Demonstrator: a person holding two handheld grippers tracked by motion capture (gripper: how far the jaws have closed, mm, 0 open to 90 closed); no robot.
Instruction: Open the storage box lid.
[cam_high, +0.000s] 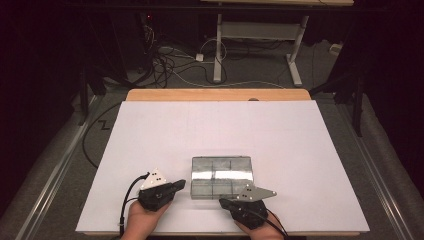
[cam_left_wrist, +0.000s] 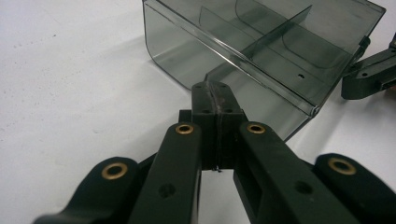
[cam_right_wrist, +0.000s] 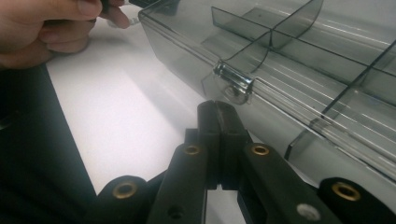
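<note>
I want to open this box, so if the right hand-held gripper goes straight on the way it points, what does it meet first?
Most likely the latch on the near wall of the clear box; the right hand-held gripper, jaws shut, points right at it.

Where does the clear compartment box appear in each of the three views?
High view: the compartment box lies at lower centre on the white table.
Left gripper view: upper right, its corner just past the shut left tool.
Right gripper view: upper right, its latch facing the shut right tool.
Shared landmark: the box's inner dividers.
</note>
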